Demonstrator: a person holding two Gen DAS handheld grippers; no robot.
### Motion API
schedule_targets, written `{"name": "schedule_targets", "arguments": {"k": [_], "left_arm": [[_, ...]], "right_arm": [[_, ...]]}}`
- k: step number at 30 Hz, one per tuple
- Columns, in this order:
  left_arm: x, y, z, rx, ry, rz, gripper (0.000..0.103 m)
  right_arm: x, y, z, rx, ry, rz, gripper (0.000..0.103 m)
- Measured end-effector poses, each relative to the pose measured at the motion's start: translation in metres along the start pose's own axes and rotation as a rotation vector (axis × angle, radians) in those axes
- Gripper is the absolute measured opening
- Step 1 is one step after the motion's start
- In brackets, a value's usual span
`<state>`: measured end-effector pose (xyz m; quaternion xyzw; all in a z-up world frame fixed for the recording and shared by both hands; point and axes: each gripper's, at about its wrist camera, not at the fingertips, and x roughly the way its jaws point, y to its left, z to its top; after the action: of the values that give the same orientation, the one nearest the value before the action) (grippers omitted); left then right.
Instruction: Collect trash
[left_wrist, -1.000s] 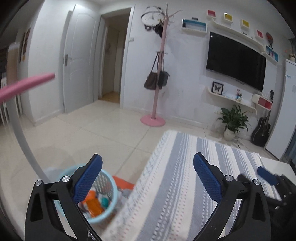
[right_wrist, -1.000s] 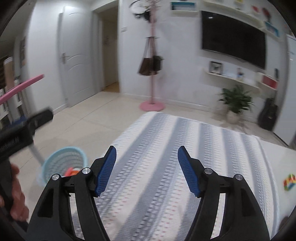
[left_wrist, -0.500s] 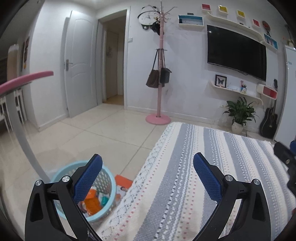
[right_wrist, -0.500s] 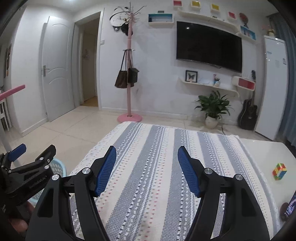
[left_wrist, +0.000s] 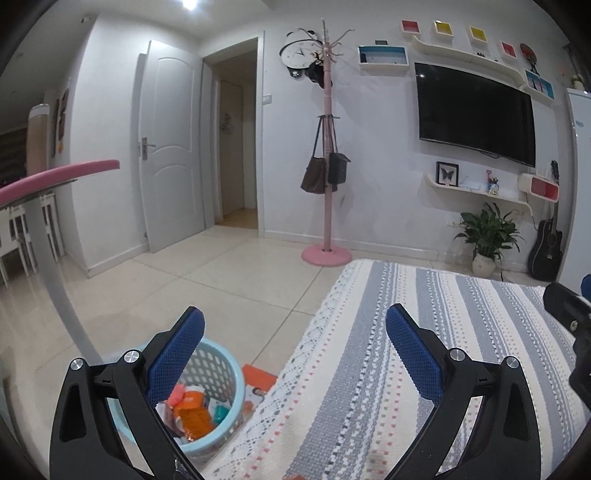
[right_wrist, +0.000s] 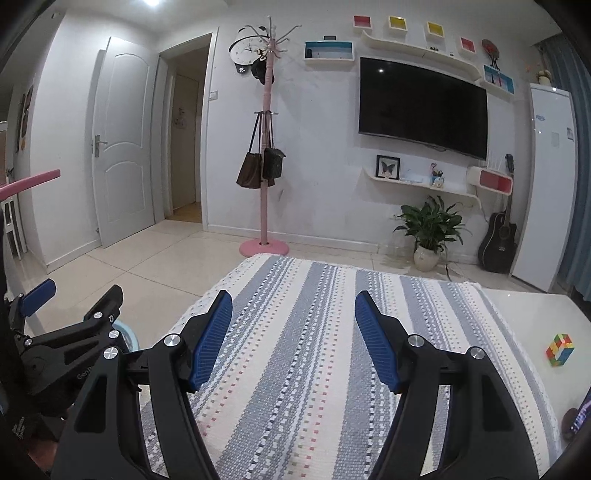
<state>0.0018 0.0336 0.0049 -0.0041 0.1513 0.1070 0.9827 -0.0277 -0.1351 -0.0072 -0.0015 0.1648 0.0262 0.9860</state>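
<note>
The left hand-held gripper (left_wrist: 293, 352) is hovering with its blue pads spread wide and nothing between them, pointing slightly downward over the near left edge of the table (left_wrist: 424, 369), which is wearing a grey-and-cream striped cloth. Below and to the left of that gripper, on the tiled floor (left_wrist: 229, 295) right beside the table edge, a light blue basket (left_wrist: 231, 373) is standing upright, partly hidden behind the left finger (left_wrist: 173, 358). Inside it, trash (left_wrist: 194, 413) is lying in a loose heap: an orange packet, a pink piece and some white and teal wrappers. An orange-and-white flat packet (left_wrist: 258, 384) is lying on the floor between the basket and the table, touching or nearly touching the basket's wall. The right hand-held gripper (right_wrist: 293, 345) is also standing open and empty, hanging over the middle of the striped cloth, well apart from the basket, whose rim (right_wrist: 129, 336) is just peeking out behind the left tool in the right wrist view. A colourful puzzle cube (right_wrist: 559, 349) is sitting on the bare white part of the table, off to the right of the right gripper.
</note>
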Motion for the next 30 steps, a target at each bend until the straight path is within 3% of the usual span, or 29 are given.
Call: {"name": "schedule_targets", "arguments": {"k": [30], "left_arm": [[0.0,0.01,-0.002,-0.015,0.016,0.008,0.096]], "right_arm": [[0.012,0.001,-0.007,0.04,0.064,0.062,0.065]]}}
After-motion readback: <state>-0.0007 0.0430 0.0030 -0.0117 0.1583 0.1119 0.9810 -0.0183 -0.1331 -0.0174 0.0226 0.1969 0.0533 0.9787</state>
